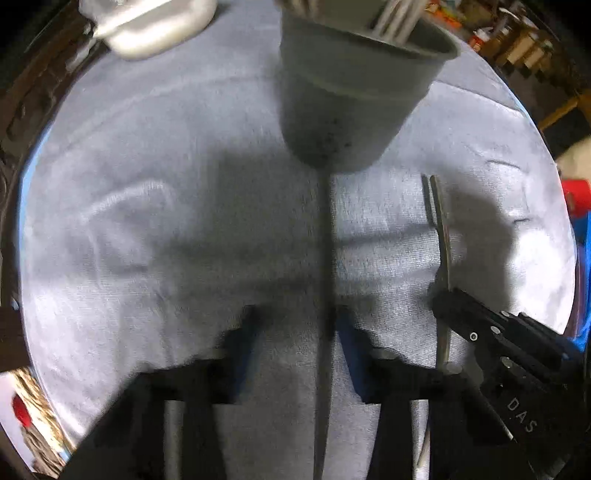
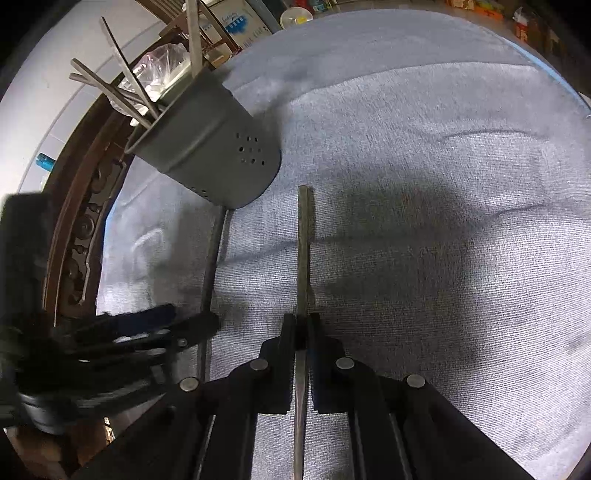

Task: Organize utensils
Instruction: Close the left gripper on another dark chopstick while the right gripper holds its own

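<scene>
A grey perforated utensil cup (image 1: 351, 92) (image 2: 214, 147) stands on the cloth with several metal utensils in it. A long dark utensil (image 1: 325, 240) (image 2: 212, 258) lies on the cloth, its far end at the cup's base. My left gripper (image 1: 295, 325) (image 2: 192, 325) points down over it. Its fingers stand apart, with the utensil between them close to the right finger (image 1: 345, 336). My right gripper (image 2: 303, 321) (image 1: 441, 299) is shut on a flat metal utensil (image 2: 304, 240) (image 1: 439, 229), which sticks out ahead just above the cloth.
A pale blue-grey cloth (image 1: 147, 203) (image 2: 443, 184) covers the round table. A whitish container (image 1: 155, 29) sits at the far left edge. Carved dark wood (image 2: 85, 221) borders the table, with a plastic bag (image 2: 162, 62) and clutter behind the cup.
</scene>
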Available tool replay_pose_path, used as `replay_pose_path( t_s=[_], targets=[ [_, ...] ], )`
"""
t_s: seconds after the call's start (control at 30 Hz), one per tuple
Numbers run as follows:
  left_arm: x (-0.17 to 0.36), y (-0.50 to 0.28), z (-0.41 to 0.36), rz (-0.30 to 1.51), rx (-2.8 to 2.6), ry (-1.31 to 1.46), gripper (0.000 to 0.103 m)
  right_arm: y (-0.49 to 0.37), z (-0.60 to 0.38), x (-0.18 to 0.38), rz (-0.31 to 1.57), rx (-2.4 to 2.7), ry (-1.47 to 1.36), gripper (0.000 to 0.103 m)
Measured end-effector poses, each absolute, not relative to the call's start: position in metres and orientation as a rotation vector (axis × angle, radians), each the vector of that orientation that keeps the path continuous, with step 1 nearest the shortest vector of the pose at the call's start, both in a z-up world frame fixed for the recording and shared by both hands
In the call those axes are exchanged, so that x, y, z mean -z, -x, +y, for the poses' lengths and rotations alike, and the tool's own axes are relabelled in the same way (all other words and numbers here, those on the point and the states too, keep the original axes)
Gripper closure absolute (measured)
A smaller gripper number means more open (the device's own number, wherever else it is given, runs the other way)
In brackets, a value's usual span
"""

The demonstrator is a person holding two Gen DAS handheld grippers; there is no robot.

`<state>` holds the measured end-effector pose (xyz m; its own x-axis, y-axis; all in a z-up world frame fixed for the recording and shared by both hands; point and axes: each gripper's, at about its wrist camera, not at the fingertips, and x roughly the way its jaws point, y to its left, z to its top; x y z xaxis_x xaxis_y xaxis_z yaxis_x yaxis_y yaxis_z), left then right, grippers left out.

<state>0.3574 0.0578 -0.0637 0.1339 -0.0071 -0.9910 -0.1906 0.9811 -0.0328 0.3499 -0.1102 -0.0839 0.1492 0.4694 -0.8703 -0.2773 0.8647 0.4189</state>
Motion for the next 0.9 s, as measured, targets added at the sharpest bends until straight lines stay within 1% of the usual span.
replay_pose_path(
  t_s=[0.03,0.1,0.23,0.37,0.5,0.57,0.7,0.8,0.9],
  targets=[
    [0.065,-0.358,0.059,1.442,-0.137,0.162,0.097,-0.350,-0.110,0.084,1.319,-0.541,-0.172,0.094],
    [0.068,-0.361,0.070,1.469,-0.099,0.205,0.097,-0.350,-0.108,0.083,1.324,-0.543,-0.157,0.094],
    [0.069,-0.357,0.088,1.503,-0.102,0.188,0.097,-0.352,-0.100,0.082,1.354,-0.544,-0.091,0.094],
    [0.075,-0.356,0.106,1.547,-0.096,0.174,0.097,-0.362,-0.085,0.079,1.434,-0.530,0.006,0.094],
    [0.079,-0.361,0.100,1.551,-0.093,0.150,0.097,-0.374,-0.066,0.078,1.517,-0.505,0.106,0.094],
    [0.074,-0.350,0.104,1.545,-0.090,0.142,0.096,-0.378,-0.060,0.078,1.549,-0.495,0.133,0.094],
    [0.075,-0.342,0.106,1.546,-0.063,0.159,0.096,-0.380,-0.046,0.076,1.558,-0.477,0.205,0.094],
    [0.075,-0.335,0.121,1.546,-0.048,0.173,0.097,-0.379,-0.048,0.075,1.545,-0.465,0.184,0.096],
    [0.076,-0.325,0.127,1.574,-0.030,0.155,0.097,-0.374,-0.046,0.079,1.589,-0.473,0.225,0.096]
  ],
)
